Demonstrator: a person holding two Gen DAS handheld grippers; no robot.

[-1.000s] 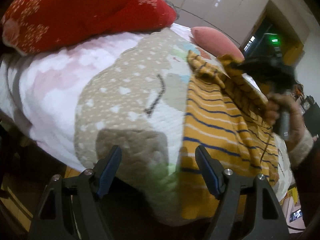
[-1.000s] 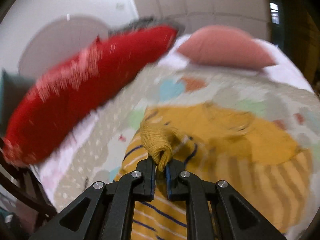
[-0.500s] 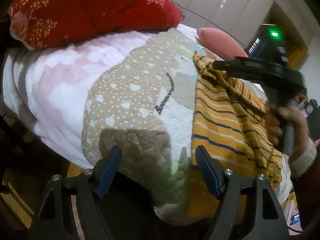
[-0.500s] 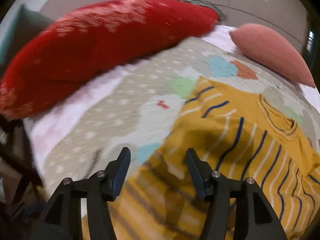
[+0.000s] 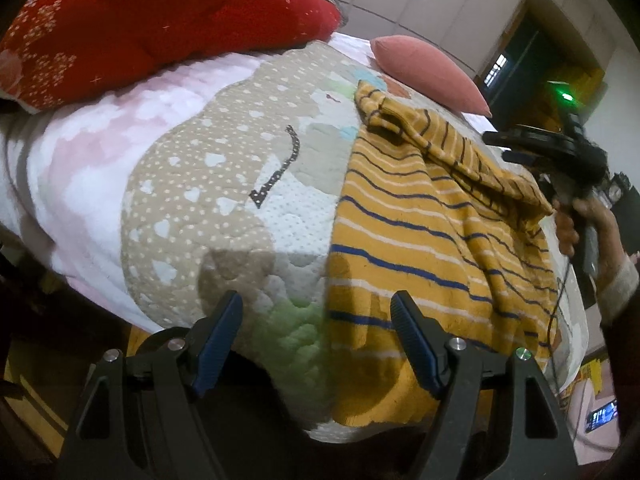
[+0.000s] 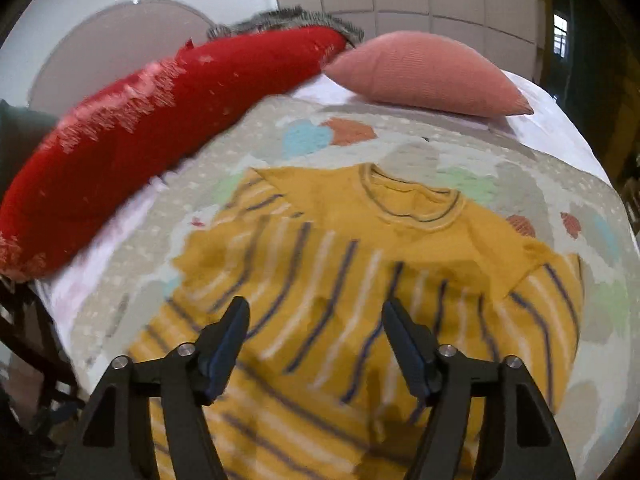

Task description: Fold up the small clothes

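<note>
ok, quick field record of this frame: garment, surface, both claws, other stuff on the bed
garment: yellow striped sweater, lying front up on the quilt, one sleeve folded over the body
surface: patchwork quilt on a bed
left claw: open, nothing between the jaws, over the sweater's hem edge
right claw: jaws have just been opening, nothing between them, above the sweater
others: red pillow, pink pillow

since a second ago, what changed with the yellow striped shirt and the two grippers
The right gripper, then shut on a bunched fold of the yellow navy-striped knit shirt, let it go; its jaws have just been opening, nothing between them. The fold now lies laid over the shirt. The left gripper stayed open, and the red pillow and pink cushion kept their places.
</note>
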